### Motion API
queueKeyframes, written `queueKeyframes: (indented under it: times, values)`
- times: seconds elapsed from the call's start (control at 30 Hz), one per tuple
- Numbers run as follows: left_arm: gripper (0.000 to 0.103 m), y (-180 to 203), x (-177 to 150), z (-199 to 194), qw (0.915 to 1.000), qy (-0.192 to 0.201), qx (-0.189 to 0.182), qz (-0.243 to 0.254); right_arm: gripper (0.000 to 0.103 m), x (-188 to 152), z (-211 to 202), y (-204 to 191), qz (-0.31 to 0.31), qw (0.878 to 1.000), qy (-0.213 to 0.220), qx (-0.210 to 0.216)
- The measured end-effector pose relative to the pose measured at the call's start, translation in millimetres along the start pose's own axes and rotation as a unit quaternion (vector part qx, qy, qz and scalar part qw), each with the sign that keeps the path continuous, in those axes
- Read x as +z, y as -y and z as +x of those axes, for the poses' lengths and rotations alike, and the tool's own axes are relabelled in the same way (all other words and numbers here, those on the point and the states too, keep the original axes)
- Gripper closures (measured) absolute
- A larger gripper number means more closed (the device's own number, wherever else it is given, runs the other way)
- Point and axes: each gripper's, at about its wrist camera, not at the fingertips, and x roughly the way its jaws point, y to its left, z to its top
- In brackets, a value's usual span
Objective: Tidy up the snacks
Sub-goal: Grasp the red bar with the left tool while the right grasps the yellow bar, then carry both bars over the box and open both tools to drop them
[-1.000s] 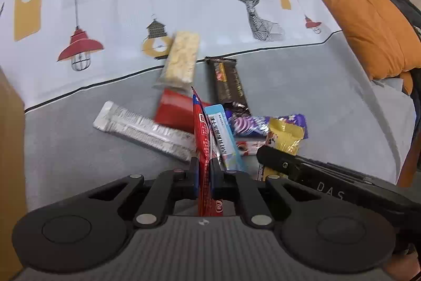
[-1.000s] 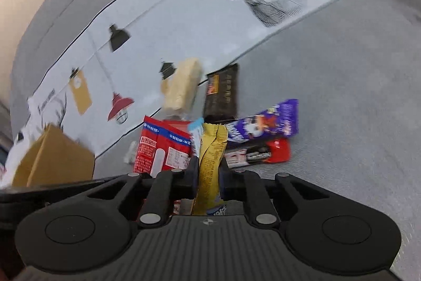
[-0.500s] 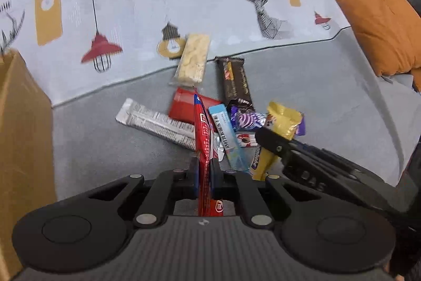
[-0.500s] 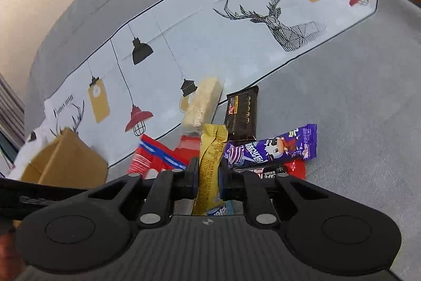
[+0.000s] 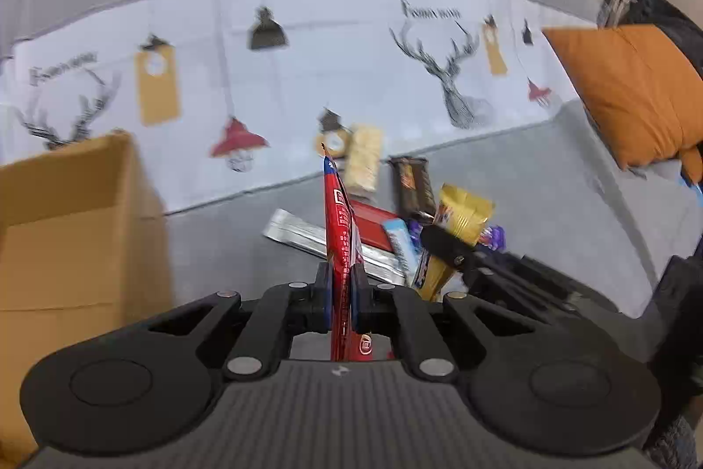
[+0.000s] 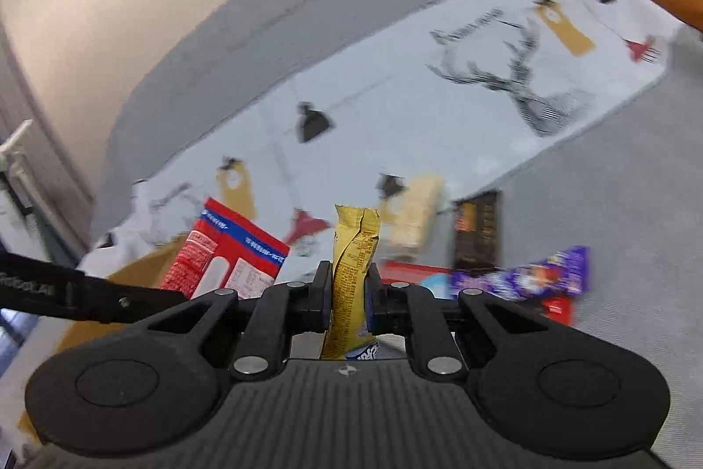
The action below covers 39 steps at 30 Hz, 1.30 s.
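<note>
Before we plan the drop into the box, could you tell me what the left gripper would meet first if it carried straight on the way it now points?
Probably the silver wrapper on the grey bed cover: the left gripper, shut on the red packet, points down at the snack pile. The cardboard box sits off to the left. Depth is uncertain.

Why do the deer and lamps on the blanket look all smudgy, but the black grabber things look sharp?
Left wrist view: the deer print and cardboard box are smeared by motion blur; the left gripper and its red packet look crisp. Right wrist view: the blur is stronger, streaking the purple wrapper, while the right gripper and yellow packet look sharp. Both fisheye views bend the bed's edges.
</note>
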Motion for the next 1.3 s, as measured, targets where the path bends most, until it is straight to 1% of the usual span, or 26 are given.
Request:
queueKeyframes:
  times: [0.07, 0.13, 0.2, 0.33, 0.47, 0.57, 0.6, 0.67, 0.73, 0.83, 0.9, 0.93, 1.0, 1.1, 1.17, 1.23, 1.3]
  values:
    - [0.095, -13, 0, -16, 0.9999, 0.007, 0.006, -0.004, 0.089, 6, -8, -19, -0.019, 0.999, 0.025, 0.042]
    - [0.095, -27, -1, -32, 0.9996, 0.017, 0.021, 0.004, 0.088, 11, -14, -42, -0.049, 0.996, 0.038, 0.058]
    - [0.095, -45, -2, -51, 0.999, 0.03, 0.034, 0.006, 0.089, 14, -21, -65, -0.071, 0.992, 0.05, 0.087]
    - [0.095, -89, -4, -90, 0.9968, 0.06, 0.036, -0.039, 0.089, 20, -29, -112, -0.086, 0.988, 0.055, 0.114]
    - [0.095, -123, -5, -137, 0.991, 0.11, 0.05, -0.058, 0.089, 31, -41, -164, -0.088, 0.986, 0.051, 0.135]
    - [0.095, -145, -8, -169, 0.9853, 0.145, 0.058, -0.07, 0.089, 41, -52, -203, -0.108, 0.98, 0.052, 0.156]
    - [0.095, -153, -9, -178, 0.984, 0.151, 0.053, -0.078, 0.089, 45, -55, -216, -0.114, 0.978, 0.054, 0.164]
    - [0.095, -169, -14, -197, 0.98, 0.167, 0.03, -0.104, 0.089, 52, -61, -244, -0.121, 0.973, 0.061, 0.184]
    - [0.095, -182, -20, -216, 0.9749, 0.191, 0.029, -0.112, 0.089, 58, -67, -268, -0.123, 0.97, 0.07, 0.198]
    - [0.095, -197, -26, -232, 0.9683, 0.218, 0.03, -0.119, 0.089, 61, -69, -295, -0.135, 0.967, 0.071, 0.206]
    - [0.095, -210, -32, -237, 0.9652, 0.229, 0.027, -0.124, 0.089, 59, -67, -309, -0.15, 0.965, 0.064, 0.206]
    - [0.095, -216, -35, -237, 0.9649, 0.229, 0.028, -0.125, 0.089, 57, -66, -316, -0.157, 0.964, 0.058, 0.208]
    - [0.095, -235, -41, -230, 0.9646, 0.221, 0.025, -0.141, 0.089, 49, -59, -328, -0.178, 0.963, 0.042, 0.199]
    - [0.095, -257, -51, -204, 0.9679, 0.193, 0.039, -0.156, 0.089, 32, -37, -335, -0.193, 0.964, 0.004, 0.183]
    - [0.095, -271, -61, -182, 0.9702, 0.171, 0.051, -0.165, 0.089, 18, -17, -338, -0.203, 0.965, -0.018, 0.163]
    - [0.095, -280, -77, -160, 0.9732, 0.149, 0.068, -0.162, 0.089, 3, -3, -339, -0.208, 0.966, -0.045, 0.146]
    - [0.095, -287, -92, -137, 0.9754, 0.123, 0.072, -0.168, 0.089, -14, 16, -341, -0.219, 0.964, -0.077, 0.128]
